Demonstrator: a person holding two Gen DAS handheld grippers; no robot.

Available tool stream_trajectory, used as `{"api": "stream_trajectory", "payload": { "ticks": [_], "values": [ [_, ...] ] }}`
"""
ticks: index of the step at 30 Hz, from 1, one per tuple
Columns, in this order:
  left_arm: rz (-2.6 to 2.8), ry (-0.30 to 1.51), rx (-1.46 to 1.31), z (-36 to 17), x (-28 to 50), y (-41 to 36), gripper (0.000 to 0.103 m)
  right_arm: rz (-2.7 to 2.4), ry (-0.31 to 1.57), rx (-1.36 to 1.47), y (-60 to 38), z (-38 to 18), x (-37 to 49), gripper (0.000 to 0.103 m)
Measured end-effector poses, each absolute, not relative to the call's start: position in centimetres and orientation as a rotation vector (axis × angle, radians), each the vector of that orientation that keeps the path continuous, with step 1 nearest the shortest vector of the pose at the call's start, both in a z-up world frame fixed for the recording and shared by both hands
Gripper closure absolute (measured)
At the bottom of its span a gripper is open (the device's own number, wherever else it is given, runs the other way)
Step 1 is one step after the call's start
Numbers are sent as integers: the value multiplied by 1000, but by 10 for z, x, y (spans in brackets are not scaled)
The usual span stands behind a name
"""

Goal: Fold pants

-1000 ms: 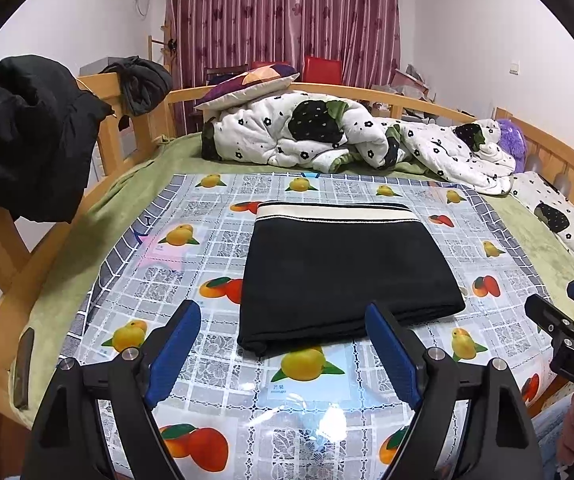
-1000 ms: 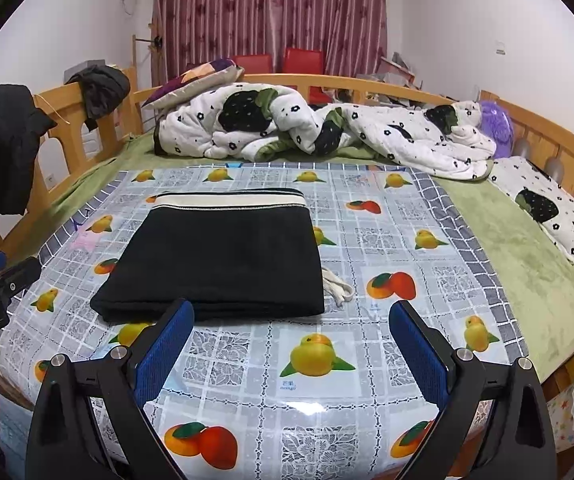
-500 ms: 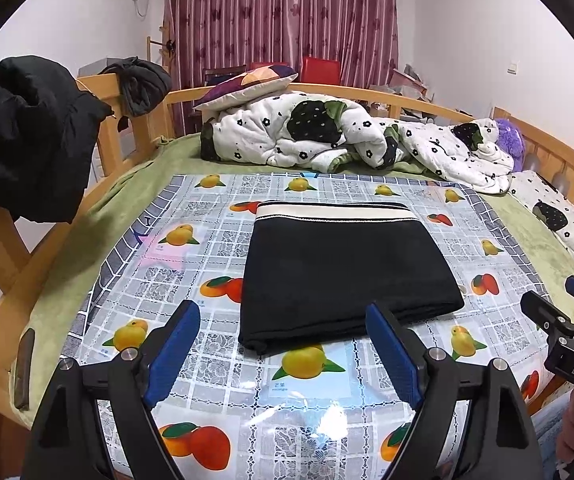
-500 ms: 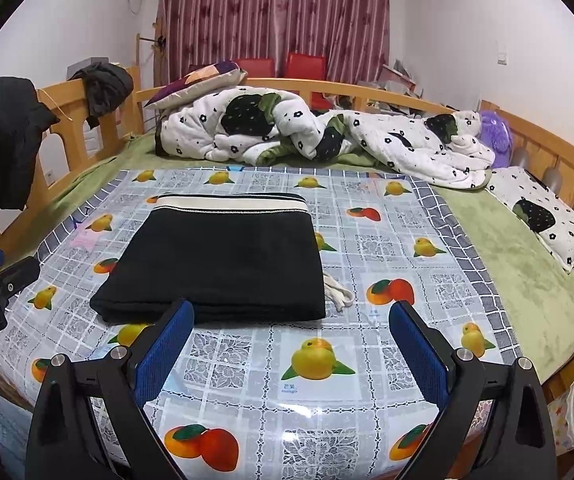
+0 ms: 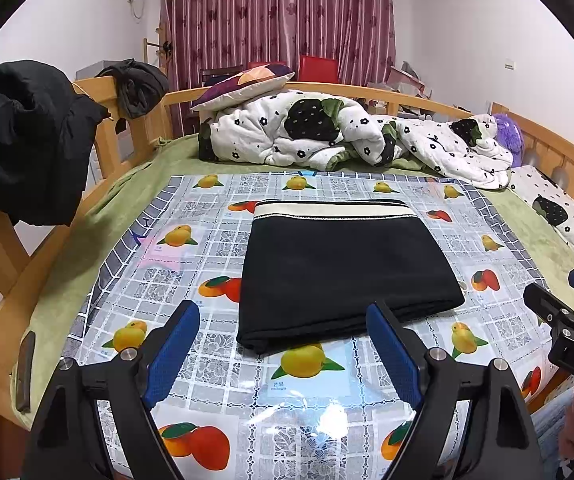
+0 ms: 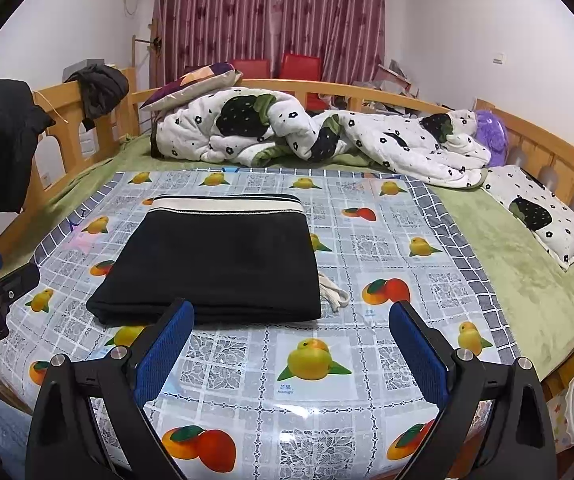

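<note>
The black pants (image 5: 343,268) lie folded into a flat rectangle on the fruit-print plastic cloth (image 5: 311,364) that covers the near part of the bed (image 5: 67,276). Their cream waistband (image 5: 333,210) runs along the far edge, and the thick folded edge faces the cameras. In the right wrist view a white drawstring (image 6: 333,294) pokes out from under the right side of the pants (image 6: 215,264) and rests on the cloth (image 6: 319,360).

The left tool (image 5: 283,350) hovers low over the near edge of the cloth with its blue-padded fingers (image 5: 171,354) spread wide, holding nothing; the near fold of the pants sits just beyond and between them. The right tool (image 6: 291,350) is likewise wide open and empty, its left finger (image 6: 165,350) in front of the near edge of the pants and its right finger over bare cloth. Each tool also shows at the edge of the other's view.

Farther back, a white flower-print quilt (image 5: 327,136) is bunched across the green sheet (image 6: 527,272), with a patterned pillow (image 5: 247,82) resting on its left end and a matching white pillow (image 6: 543,216) by the right rail. A black jacket (image 5: 19,140) hangs over the wooden bed rail (image 5: 103,136) on the left. Maroon curtains (image 5: 279,16) cover the far wall
</note>
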State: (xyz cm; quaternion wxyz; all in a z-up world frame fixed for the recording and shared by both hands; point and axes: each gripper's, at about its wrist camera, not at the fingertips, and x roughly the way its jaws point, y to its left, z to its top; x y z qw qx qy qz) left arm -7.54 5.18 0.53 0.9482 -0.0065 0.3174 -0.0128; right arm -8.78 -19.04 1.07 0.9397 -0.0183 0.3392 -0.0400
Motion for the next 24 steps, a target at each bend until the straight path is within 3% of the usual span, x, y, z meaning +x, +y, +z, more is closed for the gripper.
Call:
{"api": "stream_trajectory", "payload": {
  "ticks": [24],
  "values": [
    [-35, 648, -7, 5, -73, 52, 18, -84, 685, -51, -188, 11, -89, 6]
  ]
}}
